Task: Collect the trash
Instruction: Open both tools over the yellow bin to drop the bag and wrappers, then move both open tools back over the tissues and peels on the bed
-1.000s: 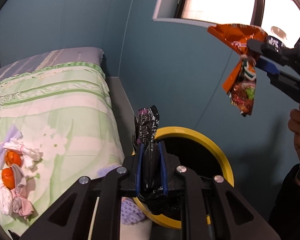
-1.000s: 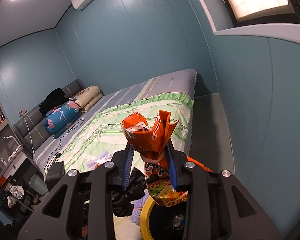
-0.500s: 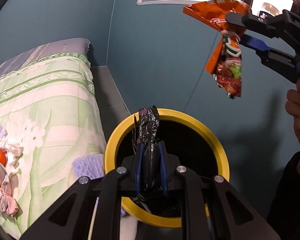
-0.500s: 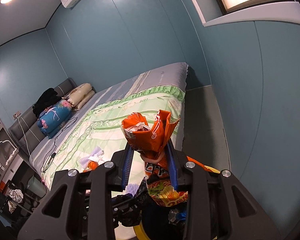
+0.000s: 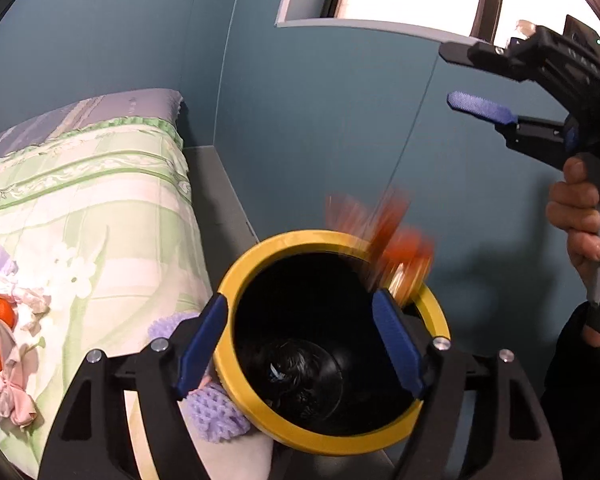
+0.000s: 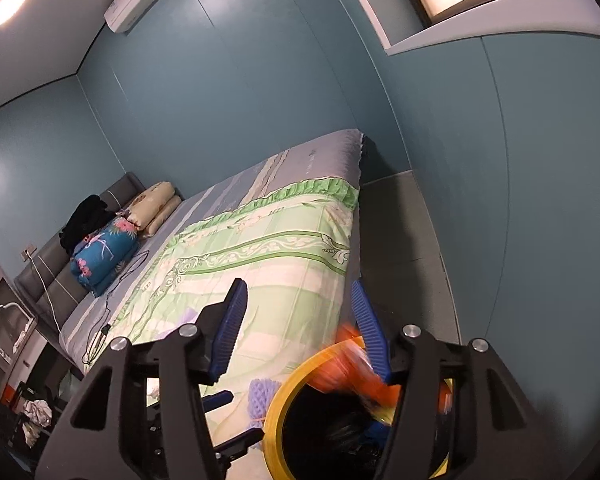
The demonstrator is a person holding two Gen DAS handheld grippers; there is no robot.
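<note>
Both claws are spread wide and both loads are gone! Nearest in the left wrist view, the left claw [image 5: 300,336] hangs right over the bin [image 5: 240,280], its blue pads parted to either side of the yellow rim and touching nothing. Half a second ago it was pinching a crumpled black bag; now that bag is out of its grip, and something dark and shiny lies at the bottom of the bin, most likely the bag, though it is too dim to be sure.

Just beyond, at the far right of the rim, the orange snack wrapper [image 5: 396,248] is a blur in mid-fall, dropping past the yellow edge. A moment ago it dangled from the right claw; not any more. The right claw [image 5: 460,76] sits higher up on the right, by the window, its fingers well apart and empty, the person's hand [image 5: 576,216] on the grip.

So two pieces of trash are binned, or as good as, provided the wrapper does not catch the rim.

Off to the left, on the green bedspread [image 5: 80,200], a cluster of tissues and orange peel [image 5: 0,336] waits: more to collect, I'd judge.
</note>
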